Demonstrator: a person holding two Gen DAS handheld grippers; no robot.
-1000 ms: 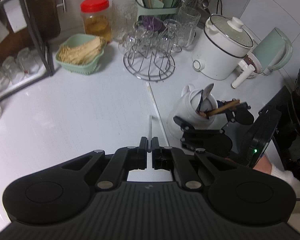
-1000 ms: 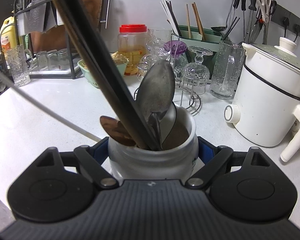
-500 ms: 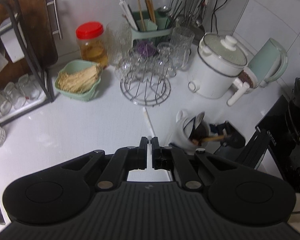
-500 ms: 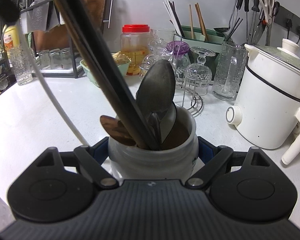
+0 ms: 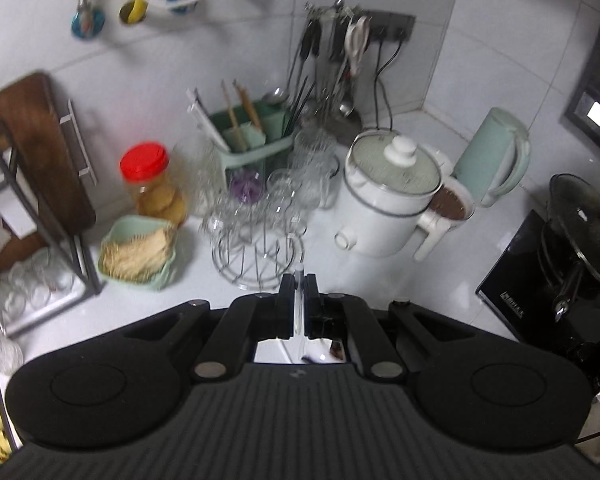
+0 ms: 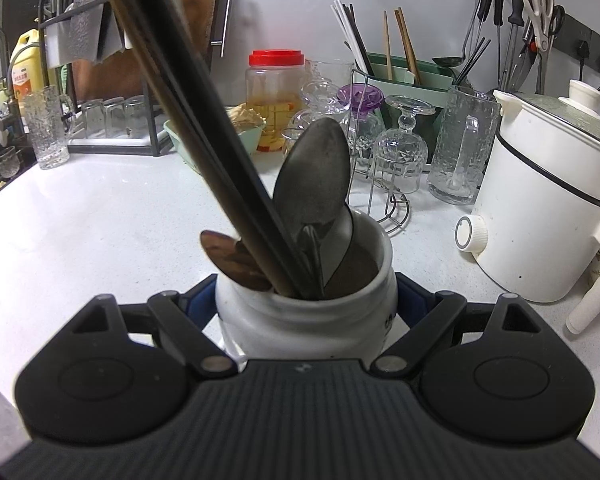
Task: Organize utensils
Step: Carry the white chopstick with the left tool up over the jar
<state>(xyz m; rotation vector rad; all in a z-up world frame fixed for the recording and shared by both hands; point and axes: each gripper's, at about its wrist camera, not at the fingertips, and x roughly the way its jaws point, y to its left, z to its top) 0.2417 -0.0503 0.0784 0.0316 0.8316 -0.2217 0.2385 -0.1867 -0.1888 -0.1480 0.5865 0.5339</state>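
My left gripper (image 5: 299, 286) is shut on a thin white chopstick (image 5: 298, 308) and holds it high above the counter, pointing toward the glass rack. My right gripper (image 6: 306, 300) is shut on a white ceramic utensil jar (image 6: 306, 324) standing on the counter. The jar holds metal spoons (image 6: 312, 176), a wooden spoon (image 6: 232, 258) and long dark chopsticks (image 6: 188, 108). A green utensil caddy (image 5: 256, 148) with chopsticks stands at the back wall; it also shows in the right wrist view (image 6: 404, 76).
A wire rack of glasses (image 5: 260, 220), a red-lidded jar (image 5: 150, 184), a green basket (image 5: 140, 256), a white cooker (image 5: 388, 196), a kettle (image 5: 496, 152) and a black stove (image 5: 560, 276) crowd the counter. A shelf rack (image 5: 28, 216) stands left.
My left gripper has risen with the white chopstick, lifting it off the counter and tilting the view toward the wall. The chopstick has left the right wrist view. The right gripper stays on the jar.
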